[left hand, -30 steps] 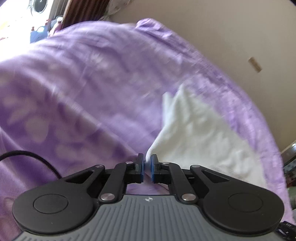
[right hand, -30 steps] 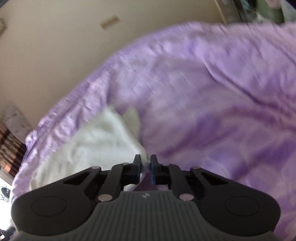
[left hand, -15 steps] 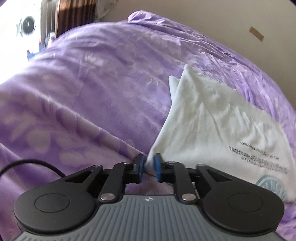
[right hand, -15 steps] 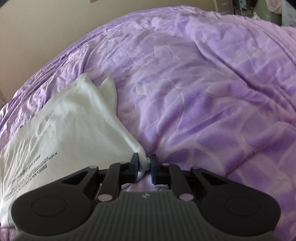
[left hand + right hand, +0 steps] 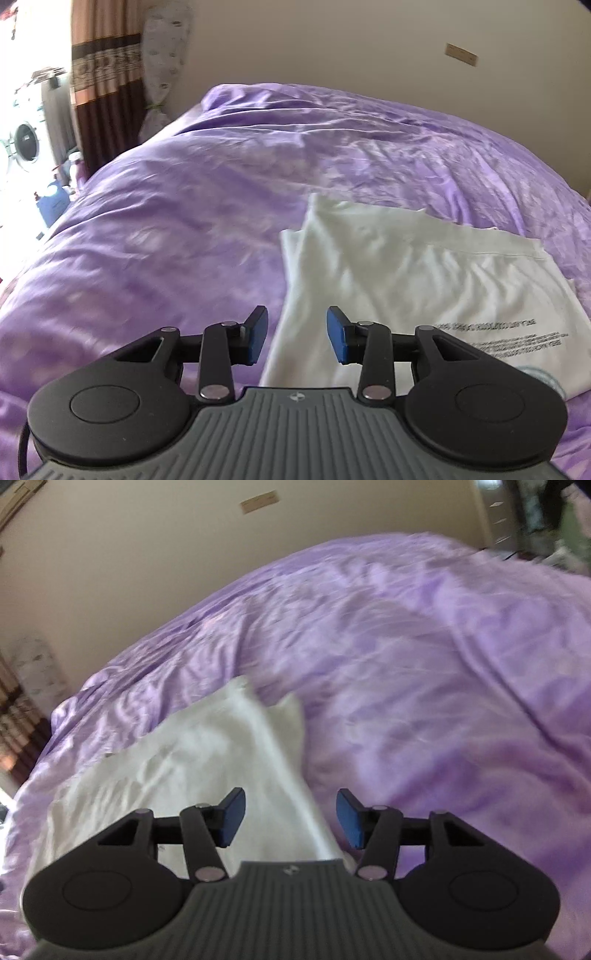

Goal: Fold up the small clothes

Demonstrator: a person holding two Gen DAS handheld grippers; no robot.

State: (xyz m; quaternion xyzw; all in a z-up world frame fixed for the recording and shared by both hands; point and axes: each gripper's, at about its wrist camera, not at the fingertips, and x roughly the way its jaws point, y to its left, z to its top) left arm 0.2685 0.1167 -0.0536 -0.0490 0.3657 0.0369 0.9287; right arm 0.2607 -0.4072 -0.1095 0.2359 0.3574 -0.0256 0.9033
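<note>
Your left gripper [image 5: 297, 336] and right gripper [image 5: 290, 821] are both opening, nothing pinched. The folded white garment [image 5: 406, 291], soft knit, lies flat on the wrinkled purple bedspread [image 5: 184, 221], near side.

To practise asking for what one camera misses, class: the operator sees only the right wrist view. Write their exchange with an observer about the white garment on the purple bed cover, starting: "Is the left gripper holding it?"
Observer: No. The left gripper has its jaws opening, with the pads clear of the white garment.
Operator: Any marking on the cloth?
Observer: Lines of black print near its right edge in the left wrist view.
Operator: What stands at that view's far left?
Observer: A washing machine, beside a brown curtain.
</note>
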